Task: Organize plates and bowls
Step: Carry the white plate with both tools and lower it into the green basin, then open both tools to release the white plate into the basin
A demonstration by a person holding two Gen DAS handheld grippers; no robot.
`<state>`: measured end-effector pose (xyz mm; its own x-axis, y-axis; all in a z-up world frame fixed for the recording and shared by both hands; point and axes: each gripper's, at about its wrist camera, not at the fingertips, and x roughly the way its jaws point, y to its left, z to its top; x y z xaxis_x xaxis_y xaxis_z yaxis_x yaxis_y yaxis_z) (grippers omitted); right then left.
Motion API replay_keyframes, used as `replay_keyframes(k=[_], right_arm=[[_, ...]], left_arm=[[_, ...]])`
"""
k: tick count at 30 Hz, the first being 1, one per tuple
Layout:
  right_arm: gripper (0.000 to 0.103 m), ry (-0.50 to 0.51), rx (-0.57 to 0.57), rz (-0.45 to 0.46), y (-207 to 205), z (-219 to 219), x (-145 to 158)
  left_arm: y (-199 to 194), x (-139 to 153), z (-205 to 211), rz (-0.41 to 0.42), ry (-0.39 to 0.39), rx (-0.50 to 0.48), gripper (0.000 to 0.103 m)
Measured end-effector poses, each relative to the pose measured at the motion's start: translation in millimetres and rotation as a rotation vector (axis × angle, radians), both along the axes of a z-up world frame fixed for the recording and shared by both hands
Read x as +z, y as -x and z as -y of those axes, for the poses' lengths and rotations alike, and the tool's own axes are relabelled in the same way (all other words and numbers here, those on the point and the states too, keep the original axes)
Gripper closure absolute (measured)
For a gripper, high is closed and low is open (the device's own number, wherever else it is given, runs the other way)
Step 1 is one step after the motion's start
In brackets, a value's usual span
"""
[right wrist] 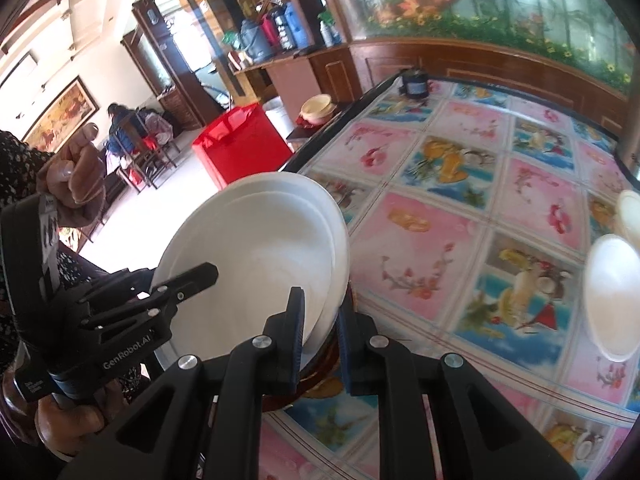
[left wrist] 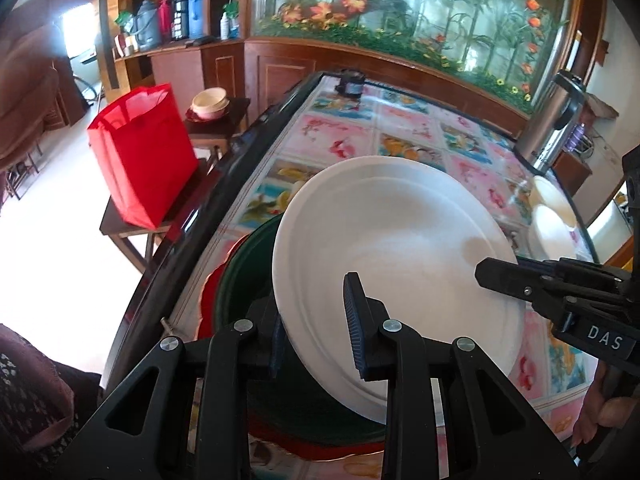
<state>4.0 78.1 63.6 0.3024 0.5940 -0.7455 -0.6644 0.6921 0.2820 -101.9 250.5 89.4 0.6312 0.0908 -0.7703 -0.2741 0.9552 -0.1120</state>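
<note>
A white plate [left wrist: 392, 240] is held tilted above a dark green plate [left wrist: 244, 276] that lies on a red plate [left wrist: 210, 300] at the table's near left corner. My left gripper [left wrist: 316, 320] has a finger on each side of the white plate's near rim and grips it. My right gripper [right wrist: 320, 320] grips the opposite rim of the same white plate [right wrist: 256, 264]; its finger [left wrist: 504, 272] reaches in from the right in the left wrist view. The left gripper's finger [right wrist: 188, 280] shows at the left in the right wrist view.
White bowls [right wrist: 612, 296] stand at the table's right side, also in the left wrist view [left wrist: 552, 216]. The table [right wrist: 460, 184] has a colourful patterned cloth. A red bag [left wrist: 144, 156] and stacked bowls [left wrist: 210, 102] sit on stools to the left. A steel flask [left wrist: 552, 120] stands far right.
</note>
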Motion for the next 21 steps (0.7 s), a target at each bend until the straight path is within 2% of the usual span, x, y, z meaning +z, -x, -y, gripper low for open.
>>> replay_keyframes(k=[5,10,17,21], right_arm=[[0.087,0.027,0.023,-0.034,0.2,-11.8,-16.6],[0.087,0.042,0.030,-0.031,2.9,-14.9,-18.4],[0.087,0.082,0.035,0.018,11.7,-23.5,-16.2],[0.086,0.078,0.028,0.015,9.5,-21.3,-16.4]], left_arm=[[2.6,-12.7,-4.8,-0.029,-0.010,0.007,0.078],[2.2,-23.4,-7.5,-0.045,-0.028,0.015,0.078],[3.0,-30.3,-7.7,-0.039,-0.061,0.024,0.078],[3.7,-28.8,-6.1,-0.022,-0.074,0.029,0.071]])
